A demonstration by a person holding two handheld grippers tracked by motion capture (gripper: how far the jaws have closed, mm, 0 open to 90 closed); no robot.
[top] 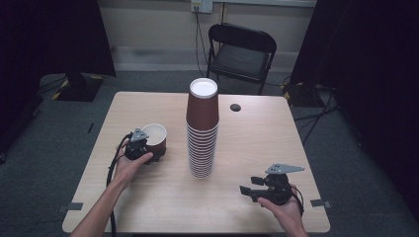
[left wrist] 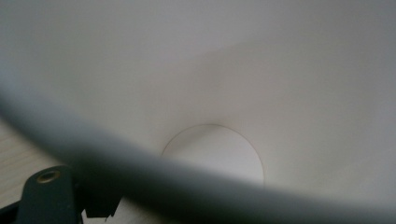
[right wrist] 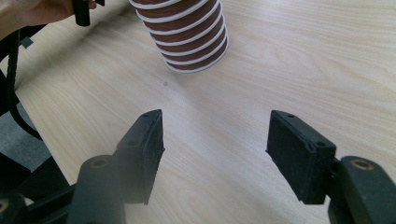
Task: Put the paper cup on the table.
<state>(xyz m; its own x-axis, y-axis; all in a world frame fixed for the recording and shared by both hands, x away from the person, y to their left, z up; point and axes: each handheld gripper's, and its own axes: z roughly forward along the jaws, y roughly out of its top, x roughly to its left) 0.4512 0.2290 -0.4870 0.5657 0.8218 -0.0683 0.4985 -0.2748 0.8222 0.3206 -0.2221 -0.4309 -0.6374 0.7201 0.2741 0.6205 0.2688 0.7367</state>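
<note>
The left gripper (top: 148, 150) grips a single brown cup (top: 155, 138) by its near rim – one jaw outside, the wall pinched – and its own view looks down the white inside of the cup (left wrist: 215, 154) to the round bottom. The cup sits tilted at the table's (top: 148, 207) left side. The right gripper (top: 252, 186) (held low at the near right) has its jaws spread wide over bare wood. Between them, mid-table, stands a tall stack of brown cups (top: 201, 133); a black folding chair (top: 242, 49) waits beyond the far edge.
</note>
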